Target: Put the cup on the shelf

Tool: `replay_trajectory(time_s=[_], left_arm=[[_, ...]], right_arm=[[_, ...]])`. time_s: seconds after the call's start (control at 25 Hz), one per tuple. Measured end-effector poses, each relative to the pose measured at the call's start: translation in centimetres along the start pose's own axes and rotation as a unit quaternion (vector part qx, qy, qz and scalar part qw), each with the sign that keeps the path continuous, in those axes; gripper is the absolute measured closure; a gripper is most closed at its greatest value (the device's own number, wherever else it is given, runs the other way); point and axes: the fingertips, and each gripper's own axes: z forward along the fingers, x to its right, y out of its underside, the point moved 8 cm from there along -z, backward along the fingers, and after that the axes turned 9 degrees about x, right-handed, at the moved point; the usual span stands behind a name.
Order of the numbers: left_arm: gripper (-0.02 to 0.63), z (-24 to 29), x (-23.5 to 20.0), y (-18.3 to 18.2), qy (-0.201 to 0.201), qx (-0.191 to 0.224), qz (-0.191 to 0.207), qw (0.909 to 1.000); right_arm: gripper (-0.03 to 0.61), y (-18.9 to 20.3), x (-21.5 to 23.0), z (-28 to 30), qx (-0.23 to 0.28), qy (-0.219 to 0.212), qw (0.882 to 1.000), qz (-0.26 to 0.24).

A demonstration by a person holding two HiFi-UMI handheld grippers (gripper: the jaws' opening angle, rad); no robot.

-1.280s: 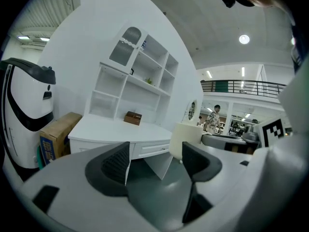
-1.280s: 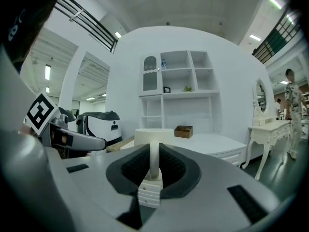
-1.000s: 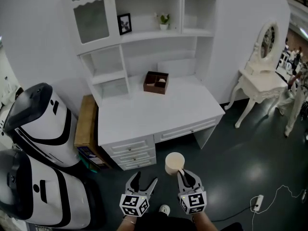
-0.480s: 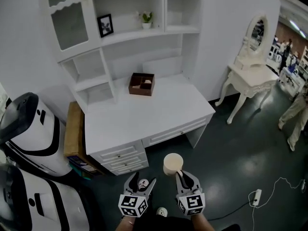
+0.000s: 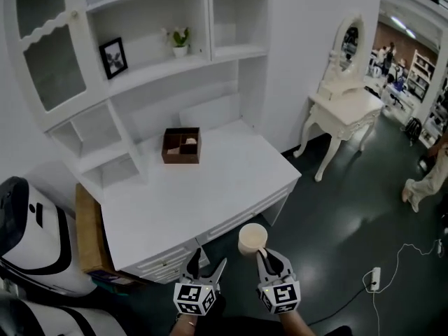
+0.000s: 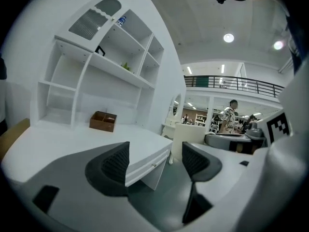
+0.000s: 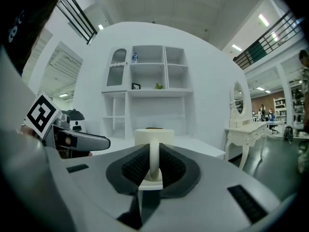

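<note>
Right jaws on cup handle (image 7: pixel 154 159); left apart

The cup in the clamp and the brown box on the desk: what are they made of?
The cup looks like ceramic or hard plastic: cream, smooth, matte; which one I cannot tell. The box seems wood or board: dark brown, thin dividers inside.

No word or number can be read. The cubes on the left hand-held gripper (image 5: pixel 209 260) and the right hand-held gripper (image 5: pixel 264 255) carry black-and-white square markers — patterns, not letters. White print on a dark garment (image 7: pixel 18 19) is cut off — illegible.
</note>
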Motion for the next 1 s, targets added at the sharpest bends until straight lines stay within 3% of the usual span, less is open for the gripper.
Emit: replay_trajectory(time_s=[0.44,0.64,1.0], left_arm=[[0.276,10.9,-9.5,-3.8,0.048,-0.018,0.007,0.9987],[0.276,14.3,-13.1,-4.7,0.049,-0.043,0.021,0.9977],[0.276,18.6,-15.9,-7.3,0.059,-0.028,0.029,0.9974]], right_arm=[[0.525,-1.1,0.6,12.3,0.0,0.049,0.999,0.005],[0.525,-1.2,0.5,16.5,0.0,0.064,0.998,0.006],[0.526,-3.8,2.6,21.4,0.013,0.083,0.996,0.0]])
